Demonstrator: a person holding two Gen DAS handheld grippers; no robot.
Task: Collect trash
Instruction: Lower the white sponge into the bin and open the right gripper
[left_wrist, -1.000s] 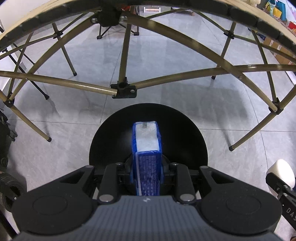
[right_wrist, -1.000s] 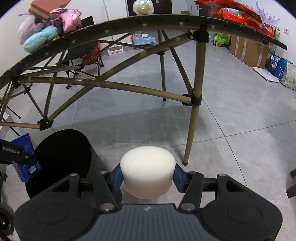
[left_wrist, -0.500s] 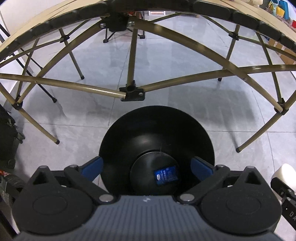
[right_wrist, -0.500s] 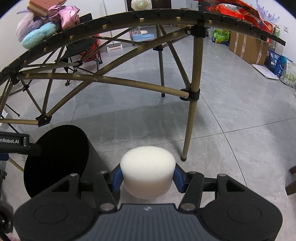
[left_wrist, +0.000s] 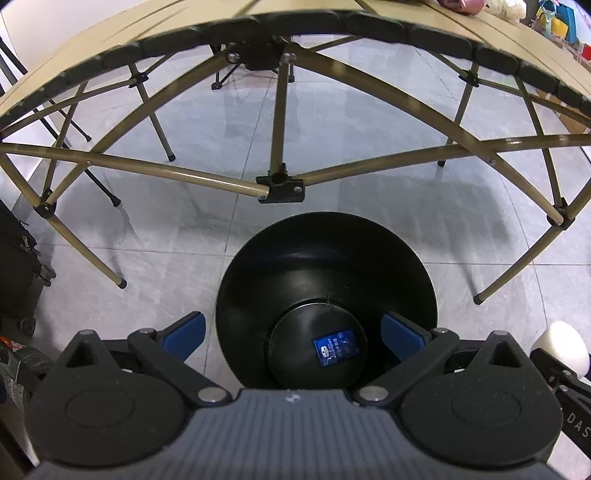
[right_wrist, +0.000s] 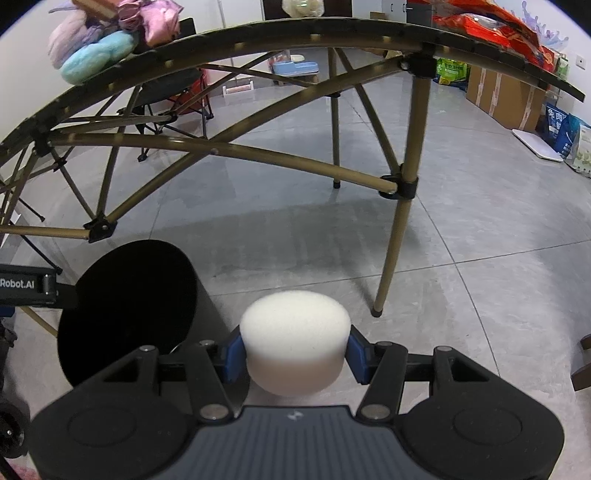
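A black round bin (left_wrist: 325, 258) stands on the floor under the table's edge. On its bottom lies a blue packet (left_wrist: 335, 348). My left gripper (left_wrist: 293, 334) hangs open above the bin's mouth, its blue pads wide apart with nothing between them. My right gripper (right_wrist: 295, 350) is shut on a white foam cylinder (right_wrist: 294, 338), held right of the bin (right_wrist: 127, 306). That foam (left_wrist: 563, 345) also shows at the right edge of the left wrist view.
A folding table with tan legs (right_wrist: 397, 236) and a dark rim (left_wrist: 332, 22) spans overhead. Soft toys (right_wrist: 96, 55) and red snack bags (right_wrist: 491, 22) lie on top. Cardboard boxes (right_wrist: 506, 96) line the right wall. Black cases (left_wrist: 18, 266) stand at left.
My left gripper went from shut on the blue packet to wide open; the packet fell to the bin's bottom. The right gripper kept its hold on the foam.
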